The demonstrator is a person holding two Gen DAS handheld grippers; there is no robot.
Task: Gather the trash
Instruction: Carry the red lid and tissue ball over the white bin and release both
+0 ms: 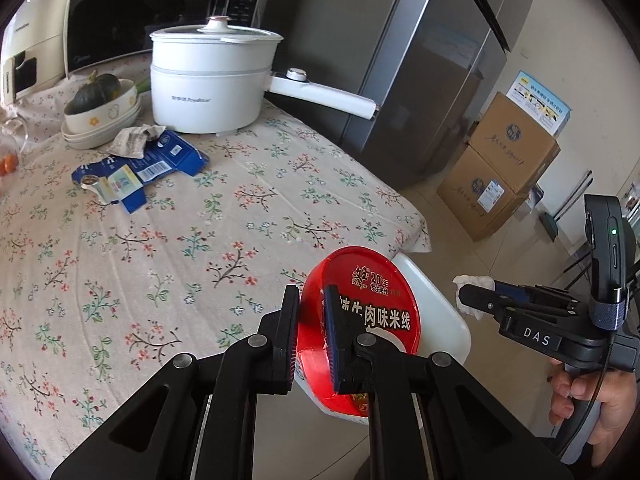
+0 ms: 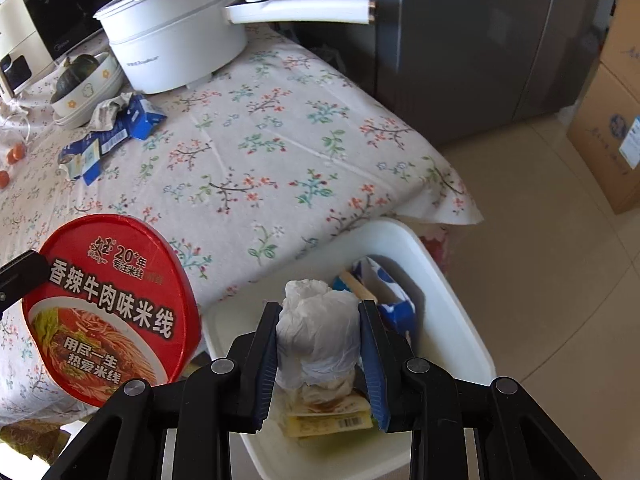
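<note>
My left gripper (image 1: 312, 300) is shut on the rim of a red instant-noodle bowl (image 1: 372, 304), held tilted off the table's corner beside the white trash bin (image 1: 444, 312). The bowl also shows in the right wrist view (image 2: 116, 312). My right gripper (image 2: 320, 316) is shut on a crumpled white tissue wad (image 2: 316, 328), held over the open bin (image 2: 452, 304), which holds wrappers and chopsticks. The right gripper shows in the left wrist view (image 1: 476, 300). A flattened blue carton (image 1: 140, 168) and crumpled paper (image 1: 134, 140) lie on the floral tablecloth.
A white electric pot (image 1: 212, 80) with a long handle stands at the table's back. Stacked bowls with a squash (image 1: 100, 108) sit to its left, before a microwave (image 1: 132, 12). A grey fridge (image 1: 400, 80) and cardboard boxes (image 1: 504, 168) stand beyond the table.
</note>
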